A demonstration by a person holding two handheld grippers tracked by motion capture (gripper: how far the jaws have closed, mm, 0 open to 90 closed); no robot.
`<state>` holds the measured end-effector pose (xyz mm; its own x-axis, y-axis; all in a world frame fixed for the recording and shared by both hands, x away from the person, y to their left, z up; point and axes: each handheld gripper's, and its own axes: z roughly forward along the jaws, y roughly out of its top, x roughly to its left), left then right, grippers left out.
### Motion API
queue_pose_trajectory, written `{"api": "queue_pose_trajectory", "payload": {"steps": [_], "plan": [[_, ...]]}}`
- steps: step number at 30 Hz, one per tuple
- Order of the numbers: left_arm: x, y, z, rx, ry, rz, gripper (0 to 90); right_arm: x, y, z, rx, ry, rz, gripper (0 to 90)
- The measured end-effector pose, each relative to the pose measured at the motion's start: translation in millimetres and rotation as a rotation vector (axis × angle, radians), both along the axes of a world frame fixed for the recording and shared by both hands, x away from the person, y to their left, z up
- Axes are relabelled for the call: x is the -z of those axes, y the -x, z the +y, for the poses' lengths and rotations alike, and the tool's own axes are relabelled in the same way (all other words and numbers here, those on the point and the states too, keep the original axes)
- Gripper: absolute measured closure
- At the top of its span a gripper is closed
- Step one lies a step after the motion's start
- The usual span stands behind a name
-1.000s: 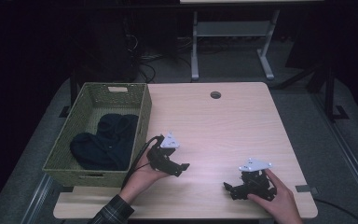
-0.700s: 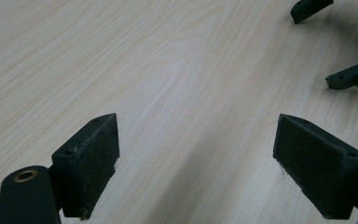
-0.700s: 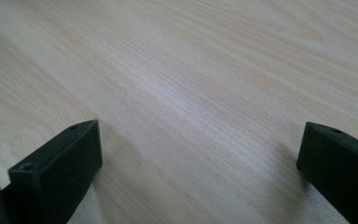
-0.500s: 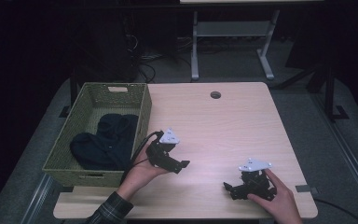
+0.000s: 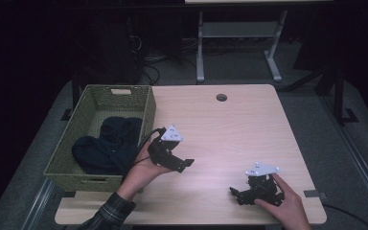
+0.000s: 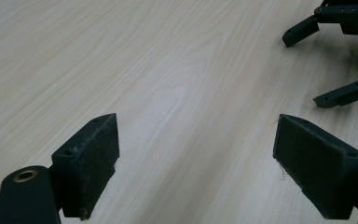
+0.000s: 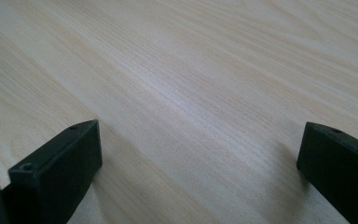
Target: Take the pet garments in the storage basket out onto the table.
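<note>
My left gripper hovers over the wooden table just right of the basket, held in a hand, jaws pointing right. In the left gripper view the left gripper is open wide over bare wood. My right gripper rests low near the table's front right edge, jaws pointing left. It is open in the right gripper view, with nothing between the pads. The left gripper view also shows the right gripper at the top right, jaws spread.
A green woven basket stands at the table's left edge and holds dark cloth items. A round cable hole lies near the far edge. Beyond the table stand a metal frame and cables on the floor.
My left gripper has risen slightly and drifted a little away from the front edge. The right gripper has stayed in place.
</note>
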<state>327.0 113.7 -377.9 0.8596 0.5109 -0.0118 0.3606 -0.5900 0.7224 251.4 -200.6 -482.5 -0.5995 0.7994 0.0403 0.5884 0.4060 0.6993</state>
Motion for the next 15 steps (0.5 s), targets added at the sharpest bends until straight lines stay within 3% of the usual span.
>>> {"api": "queue_pose_trajectory", "payload": {"steps": [10,15], "plan": [[-10.0,-5.2,6.8,0.022,0.044,0.029,13.9,0.0,0.0,0.0,0.0,0.0,0.0,0.0],[-18.0,-8.0,13.7,0.011,0.041,0.012,13.9,0.0,0.0,0.0,0.0,0.0,0.0,0.0]]}}
